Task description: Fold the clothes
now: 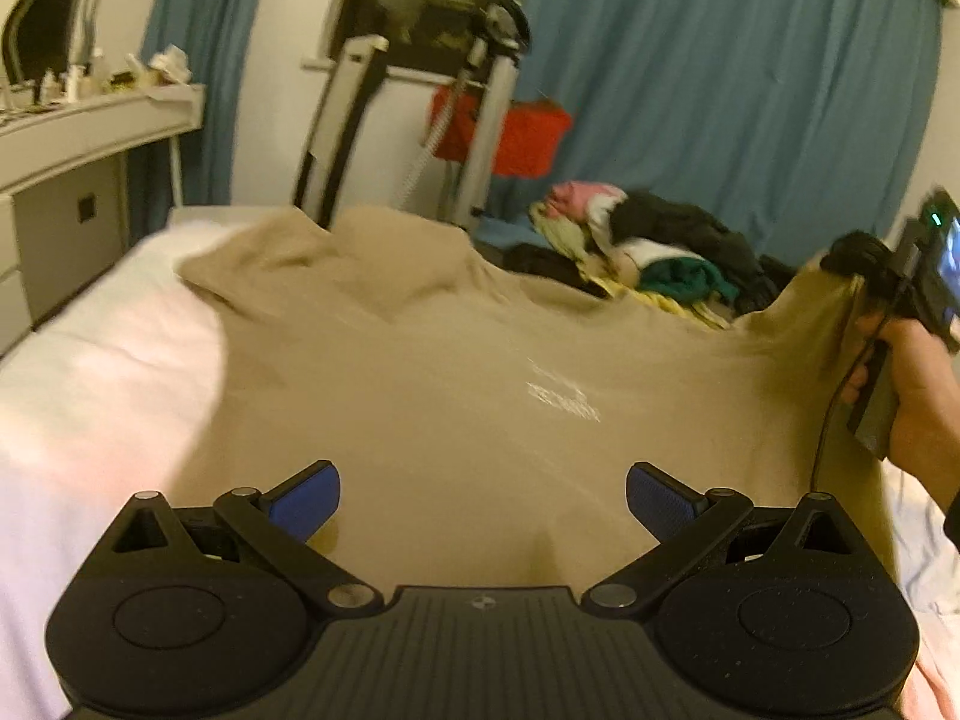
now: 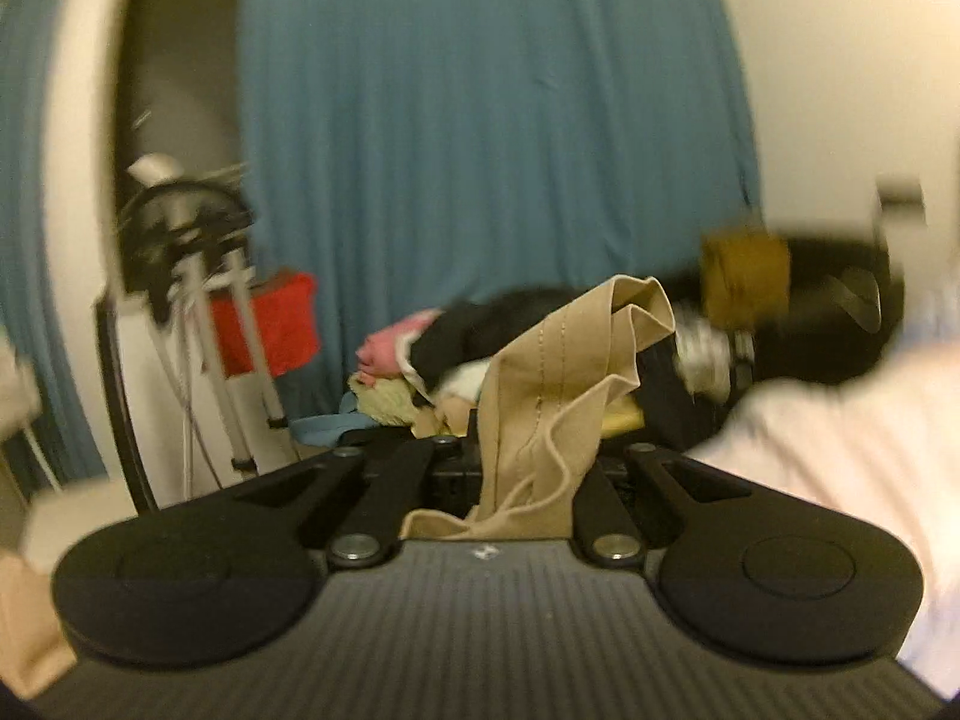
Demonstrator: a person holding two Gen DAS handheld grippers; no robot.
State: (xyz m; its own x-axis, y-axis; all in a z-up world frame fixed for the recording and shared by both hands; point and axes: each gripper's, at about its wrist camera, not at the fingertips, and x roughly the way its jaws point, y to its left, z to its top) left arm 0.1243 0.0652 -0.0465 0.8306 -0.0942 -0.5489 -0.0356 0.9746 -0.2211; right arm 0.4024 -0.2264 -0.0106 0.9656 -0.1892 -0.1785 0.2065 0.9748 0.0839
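Presently, a tan shirt (image 1: 420, 372) lies spread over the white bed (image 1: 90, 372), one edge lifted; the step is likely spreading it flat before the first fold. Next, the left gripper (image 1: 483, 504), fingers spread wide above the cloth, must take hold. Right gripper (image 2: 528, 456) pinches a bunched hem.

Blue curtains (image 1: 720, 90) hang across far wall, dim warm indoor light. Left of curtains: dark window (image 1: 420, 0) with white sill, white dresser (image 1: 78, 168) with black-framed mirror (image 1: 48, 18) on top. Below curtains: white bed (image 1: 90, 372), red fabric (image 1: 516, 132) on metal stand.
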